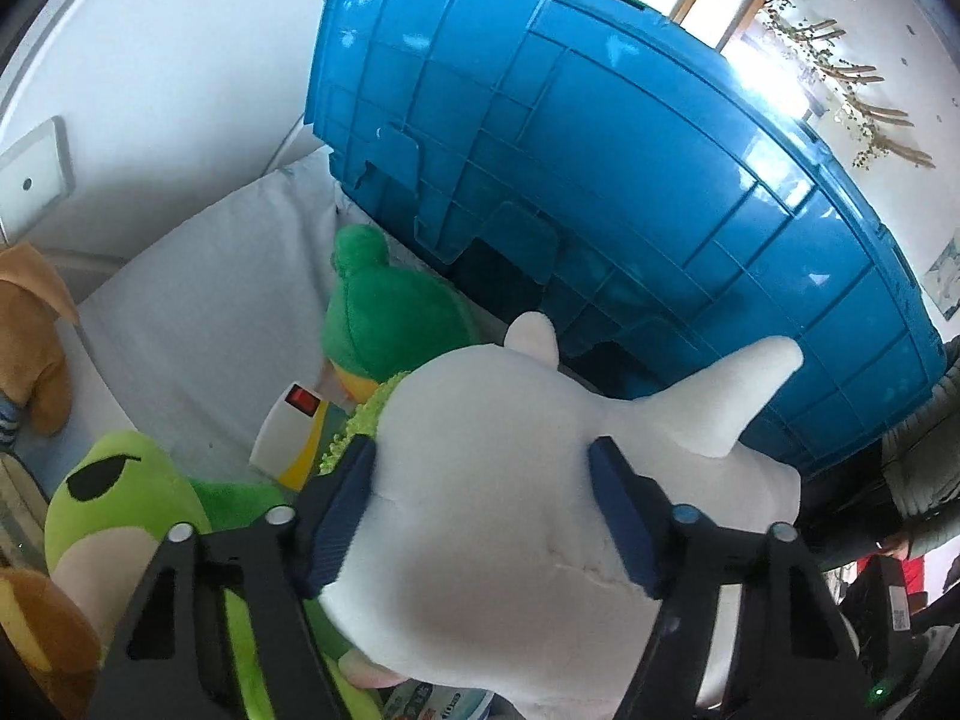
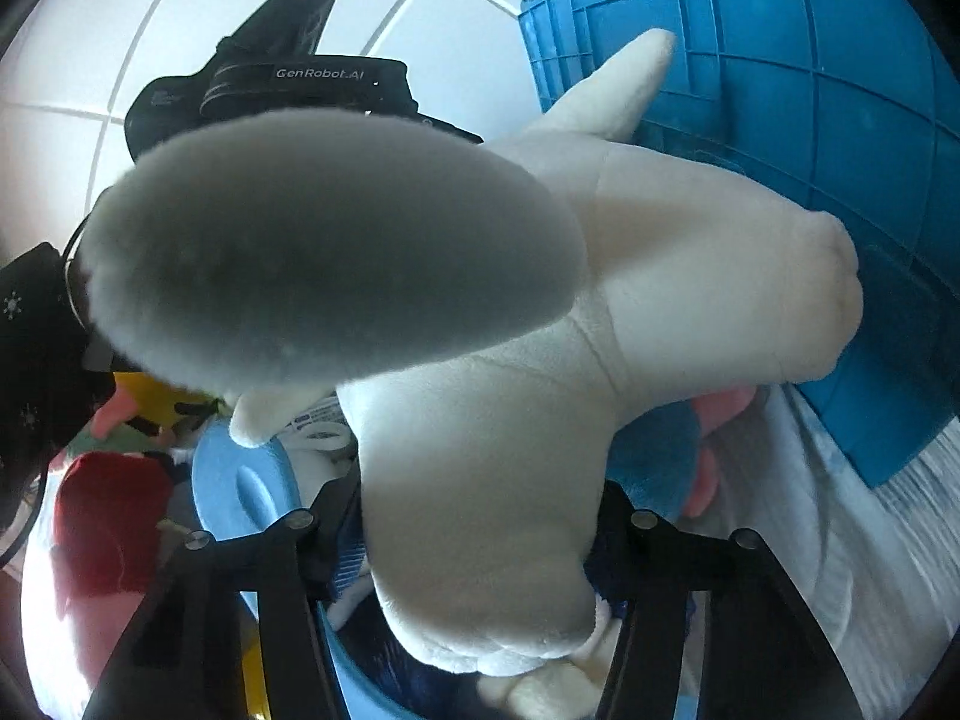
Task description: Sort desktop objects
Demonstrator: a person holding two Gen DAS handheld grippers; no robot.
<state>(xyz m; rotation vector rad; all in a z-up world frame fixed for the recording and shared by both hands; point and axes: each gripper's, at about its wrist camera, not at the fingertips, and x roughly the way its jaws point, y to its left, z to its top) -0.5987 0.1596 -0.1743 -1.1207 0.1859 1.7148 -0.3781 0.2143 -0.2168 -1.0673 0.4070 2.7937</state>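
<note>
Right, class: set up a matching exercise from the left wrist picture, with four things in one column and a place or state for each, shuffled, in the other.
Things:
1. white plush toy
2. blue crate
3. brown plush toy
4. lime green plush toy

Places or states:
A. at the far left edge
B. lying at lower left, black eye patch showing
C. clamped between the left gripper pads
D. standing behind the toys

Pairs: 1-C, 2-D, 3-A, 4-B

White bedding (image 1: 198,300) under plush toys (image 1: 384,312)

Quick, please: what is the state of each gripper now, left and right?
Left gripper: closed on the white plush toy.
Right gripper: closed on the same white plush toy, at another part.
</note>
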